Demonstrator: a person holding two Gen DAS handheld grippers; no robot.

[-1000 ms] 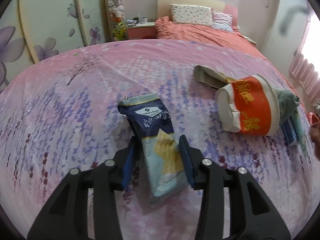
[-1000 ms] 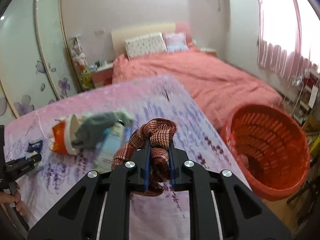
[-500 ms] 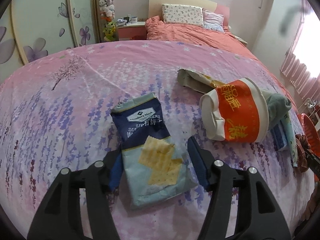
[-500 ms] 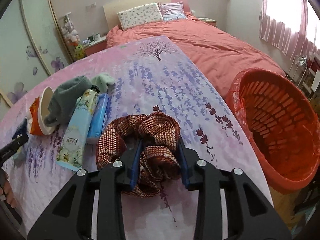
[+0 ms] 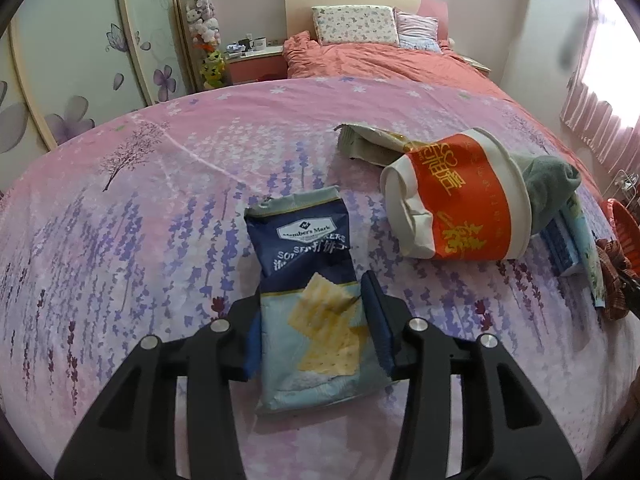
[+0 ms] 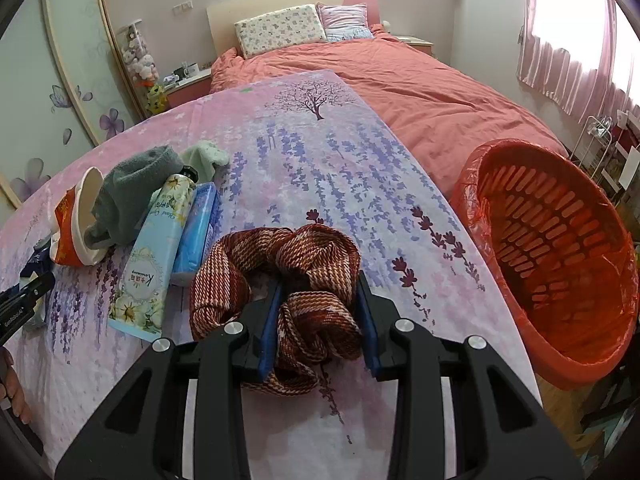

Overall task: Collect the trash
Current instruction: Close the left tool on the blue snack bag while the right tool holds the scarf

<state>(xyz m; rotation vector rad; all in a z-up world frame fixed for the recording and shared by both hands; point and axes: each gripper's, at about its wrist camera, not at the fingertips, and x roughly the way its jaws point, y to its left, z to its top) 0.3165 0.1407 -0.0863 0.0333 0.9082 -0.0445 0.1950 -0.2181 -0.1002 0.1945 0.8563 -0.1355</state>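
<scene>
Left wrist view: cracker bag is seen flat on the pink floral sheet, near its front edge, lower half lying between the fingers of the left gripper. Jaws are closing on it; pads are seen at both side edges of the bag, contact on the right side likely, firm pinch not confirmed. Bag is straddled lengthwise, judged so it can be squeezed across its narrow width and lifted as trash. Crushed noodle cup is seen on its side toward the sheet's right edge, grey sock stuffed in its mouth.

In the right wrist view, red plaid scarf is bunched between the fingers of the right gripper, resting on the sheet at its near right edge; jaws are parted, looks let go. Not trash, so judged set down. Red basket is seen beyond the right edge, well apart from the bag.
</scene>
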